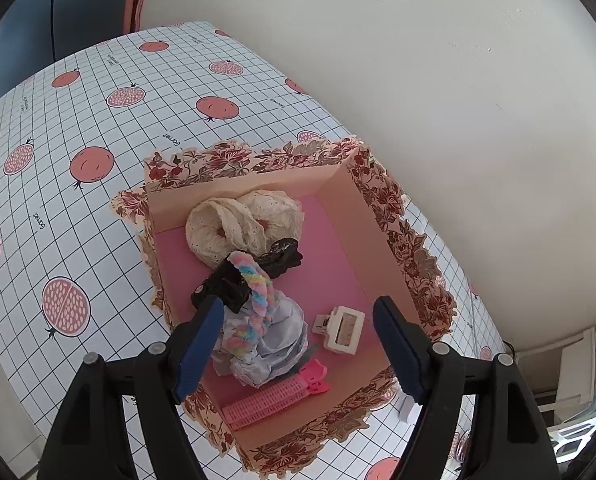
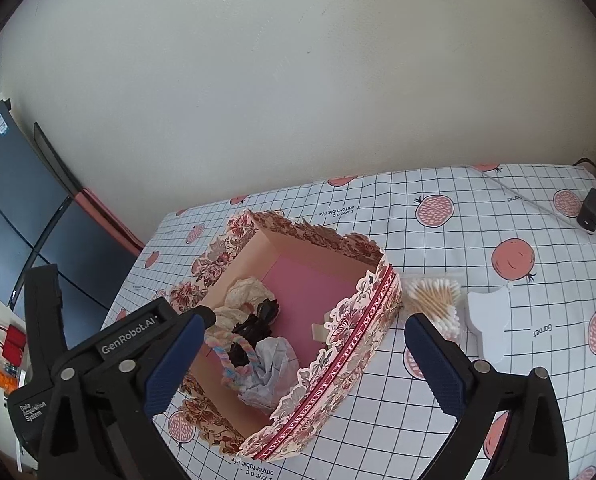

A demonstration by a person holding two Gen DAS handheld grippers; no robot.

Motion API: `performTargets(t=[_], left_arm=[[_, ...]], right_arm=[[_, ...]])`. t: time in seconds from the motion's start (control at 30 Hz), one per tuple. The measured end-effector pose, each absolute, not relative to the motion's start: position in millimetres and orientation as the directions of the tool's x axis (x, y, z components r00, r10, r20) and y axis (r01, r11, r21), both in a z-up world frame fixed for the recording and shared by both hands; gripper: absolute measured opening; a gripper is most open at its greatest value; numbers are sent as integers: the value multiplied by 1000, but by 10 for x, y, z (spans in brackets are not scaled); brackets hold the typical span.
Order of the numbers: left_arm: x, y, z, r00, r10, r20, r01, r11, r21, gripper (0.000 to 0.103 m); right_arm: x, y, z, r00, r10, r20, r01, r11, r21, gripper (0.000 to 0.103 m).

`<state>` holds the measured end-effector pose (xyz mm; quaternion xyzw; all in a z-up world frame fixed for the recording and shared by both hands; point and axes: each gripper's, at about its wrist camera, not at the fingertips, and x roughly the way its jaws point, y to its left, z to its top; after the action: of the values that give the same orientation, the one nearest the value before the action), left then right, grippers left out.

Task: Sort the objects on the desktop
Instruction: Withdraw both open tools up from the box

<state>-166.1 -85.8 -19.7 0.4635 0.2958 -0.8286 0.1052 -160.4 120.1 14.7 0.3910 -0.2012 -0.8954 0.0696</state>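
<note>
A floral paper box (image 1: 382, 204) with a pink floor stands on the table. In it lie two cream lace scrunchies (image 1: 241, 220), a black hair bow (image 1: 281, 258), a pastel braided hair tie (image 1: 257, 284), a pale blue scrunchie (image 1: 281, 344), a white claw clip (image 1: 342, 330) and a pink comb clip (image 1: 277, 394). My left gripper (image 1: 300, 312) hangs open over the box, with its pads apart from the items below. In the right wrist view my right gripper (image 2: 306, 322) stands wide open in front of the same box (image 2: 362, 320), holding nothing.
A bag of cotton swabs (image 2: 434, 304) and a white flat object (image 2: 488, 320) lie just right of the box. A black charger (image 2: 592, 208) with its cable sits at the far right. The table has a grid cloth with pomegranates (image 1: 93, 164) and stands against a wall.
</note>
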Motion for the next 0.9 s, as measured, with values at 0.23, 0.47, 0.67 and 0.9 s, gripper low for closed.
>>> performTargets(t=[0.23, 0.47, 0.67, 0.9], left_arm=[[-1608, -774, -134, -573, 75, -816, 455, -799, -393, 94], [-1570, -662, -22, -606, 35, -795, 434, -822, -367, 100], [-1549, -553, 46, -626, 3, -780, 409, -850, -332, 102], [-1516, -377, 162, -668, -25, -744, 375, -875, -306, 103]], right_arm=[[-1527, 1327, 212, -698, -247, -672, -57, -916, 396, 103], [-1447, 1504, 310, -728, -215, -651, -73, -920, 385, 103], [-1370, 1629, 403, -759, -173, -628, -83, -930, 357, 103], [-1286, 1744, 485, -787, -157, -597, -85, -931, 356, 103]])
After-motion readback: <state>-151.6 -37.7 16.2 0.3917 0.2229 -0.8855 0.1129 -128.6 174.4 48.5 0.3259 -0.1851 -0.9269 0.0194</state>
